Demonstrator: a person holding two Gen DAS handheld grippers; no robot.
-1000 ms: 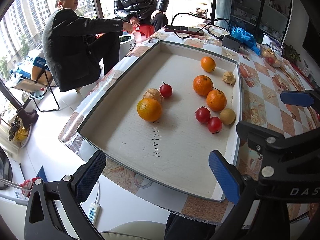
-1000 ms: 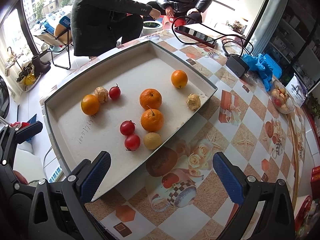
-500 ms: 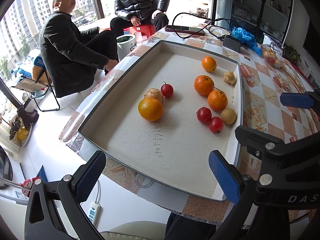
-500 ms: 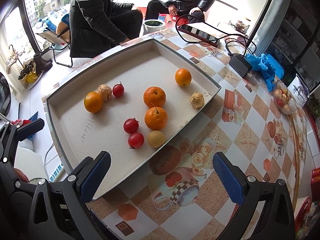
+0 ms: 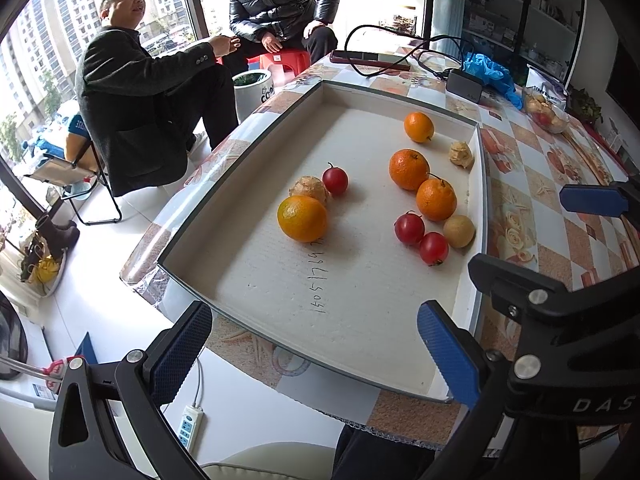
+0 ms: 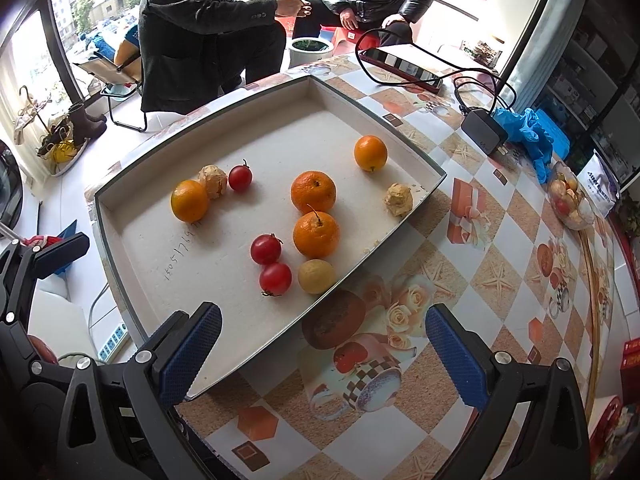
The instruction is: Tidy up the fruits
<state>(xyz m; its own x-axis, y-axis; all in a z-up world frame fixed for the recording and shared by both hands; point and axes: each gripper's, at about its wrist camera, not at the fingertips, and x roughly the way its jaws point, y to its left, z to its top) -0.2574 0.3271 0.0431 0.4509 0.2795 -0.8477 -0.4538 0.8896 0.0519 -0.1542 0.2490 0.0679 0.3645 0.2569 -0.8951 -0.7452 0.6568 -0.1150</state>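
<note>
A shallow white tray (image 5: 256, 120) (image 6: 132, 248) on the patterned table holds several oranges, such as one at the left (image 5: 302, 218) (image 6: 189, 201) and one mid-tray (image 5: 436, 199) (image 6: 316, 234). Red tomatoes (image 5: 409, 228) (image 6: 266, 249), a yellow-brown round fruit (image 5: 458, 231) (image 6: 316, 276) and pale lumpy fruits (image 5: 461, 154) (image 6: 398, 199) lie among them. My left gripper (image 5: 314, 354) is open at the tray's near edge, empty. My right gripper (image 6: 322, 360) is open over the tray's near right corner, also empty. Its blue pad (image 5: 590, 199) shows in the left wrist view.
Two people sit beyond the table's far left (image 5: 148, 104) (image 6: 200, 28). A black charger with cable (image 5: 464, 84) (image 6: 483, 130), blue gloves (image 6: 532, 136), a tablet (image 6: 400, 65) and a bowl of fruit (image 5: 546, 110) (image 6: 570, 200) lie at the far right. A power strip (image 5: 190, 424) is on the floor.
Both grippers have eased slightly forward toward the tray, staying open. The seated person in the dark coat drew an arm back and raised a hand. The fruit has not moved.
</note>
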